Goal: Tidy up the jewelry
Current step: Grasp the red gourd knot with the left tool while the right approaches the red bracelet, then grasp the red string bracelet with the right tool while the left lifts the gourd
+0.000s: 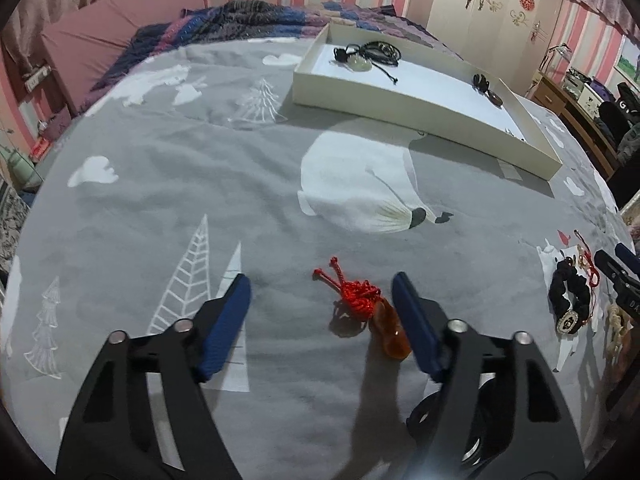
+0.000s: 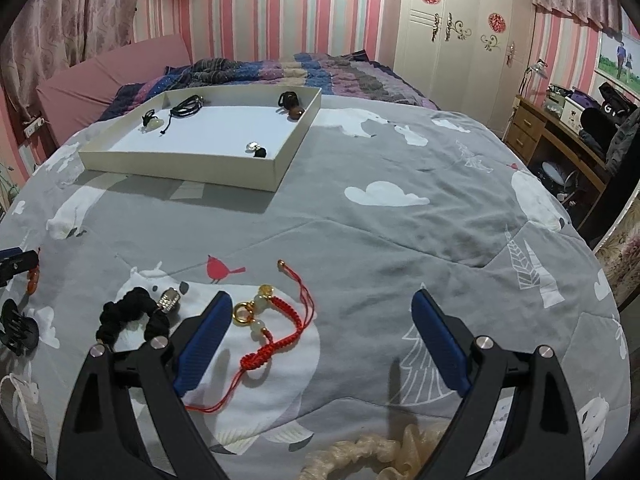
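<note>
My left gripper [image 1: 320, 294] hangs unclenched over the grey blanket [image 1: 160, 200], the red knotted cord [image 1: 356, 294] with its amber pendant [image 1: 394, 340] lying between the fingers, the pendant just beside the right one (whether touching, I cannot tell). My right gripper [image 2: 322, 314] is spread wide, gripping nothing; the red braided bracelet [image 2: 276, 336] lies beside its left finger. The white tray [image 2: 224, 168] sits farther up the bed.

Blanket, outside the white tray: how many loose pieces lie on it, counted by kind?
Scrunchies: 2 (black scrunchie, cream scrunchie)
Red cord pieces: 2 (braided bracelet, knotted cord with amber pendant)
Hair claws: 1 (black hair claw)
Total: 5
</note>
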`<state>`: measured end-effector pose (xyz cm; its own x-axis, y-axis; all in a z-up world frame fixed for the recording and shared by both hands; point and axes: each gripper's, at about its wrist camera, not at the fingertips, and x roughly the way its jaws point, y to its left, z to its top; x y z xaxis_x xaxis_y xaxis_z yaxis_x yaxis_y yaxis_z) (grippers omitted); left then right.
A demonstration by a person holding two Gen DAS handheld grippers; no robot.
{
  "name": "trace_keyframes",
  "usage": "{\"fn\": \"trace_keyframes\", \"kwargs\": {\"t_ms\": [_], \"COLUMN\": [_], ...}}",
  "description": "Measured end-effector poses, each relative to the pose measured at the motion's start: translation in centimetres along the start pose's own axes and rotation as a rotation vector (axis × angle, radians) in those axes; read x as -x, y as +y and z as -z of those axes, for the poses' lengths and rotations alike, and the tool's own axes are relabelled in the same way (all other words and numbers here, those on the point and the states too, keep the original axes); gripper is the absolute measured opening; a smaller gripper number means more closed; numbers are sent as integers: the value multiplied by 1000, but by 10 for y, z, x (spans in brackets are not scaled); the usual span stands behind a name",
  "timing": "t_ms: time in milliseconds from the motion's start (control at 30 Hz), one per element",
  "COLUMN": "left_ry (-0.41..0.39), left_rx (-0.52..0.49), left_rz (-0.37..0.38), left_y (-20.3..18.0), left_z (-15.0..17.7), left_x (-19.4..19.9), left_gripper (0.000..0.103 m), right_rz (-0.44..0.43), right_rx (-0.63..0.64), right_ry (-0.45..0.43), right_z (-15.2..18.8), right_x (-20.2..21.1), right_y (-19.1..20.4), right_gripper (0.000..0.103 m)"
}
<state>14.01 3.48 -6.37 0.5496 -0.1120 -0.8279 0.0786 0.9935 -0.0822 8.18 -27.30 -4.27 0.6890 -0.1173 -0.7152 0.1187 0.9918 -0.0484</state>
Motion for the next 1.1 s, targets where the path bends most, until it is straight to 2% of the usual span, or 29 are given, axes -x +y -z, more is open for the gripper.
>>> {"fn": "trace_keyframes", "kwargs": {"t_ms": [67,167,267,333,433,700,733,800,967,1033,1100], "left_ry": [-7,-13,-17,-18,-19,-4,-3,-2,-1,0,1], "left_rx": [-4,-19,-31,-34,-48,-28,-29,-35,-35,-37,-36], "left_rz": [-4,4,-6,2,-9,2,0,-7,-11,-8,-1], "left_y": [-1,-6,-8,-9,-12,-8,-8,-9,-8,-7,-7], "left_z": [0,0,1,1,2,6,8,9,12,12,12], "left_x": [1,0,-1,0,0,4,5,6,7,7,8], "left_gripper": [66,55,47,33,23,21,21,21,20,10,9], "right_rz": [-6,-20,-24,-27,-28,-33,-37,-48,-74,-101,-102], "right_rx": [-1,6,21,25,23,36,41,45,25,8,15], "right_ry": [8,20,28,34,37,45,54,74,95,100,94], "right_z": [1,2,3,4,4,6,6,8,9,9,9], "right_x": [-1,-4,-5,-6,-7,-7,-8,-11,-14,-15,-14], "right_y": [0,1,5,7,7,9,11,12,12,10,12], "right_gripper": [91,90,85,84,84,83,75,67,62,53,44]}}
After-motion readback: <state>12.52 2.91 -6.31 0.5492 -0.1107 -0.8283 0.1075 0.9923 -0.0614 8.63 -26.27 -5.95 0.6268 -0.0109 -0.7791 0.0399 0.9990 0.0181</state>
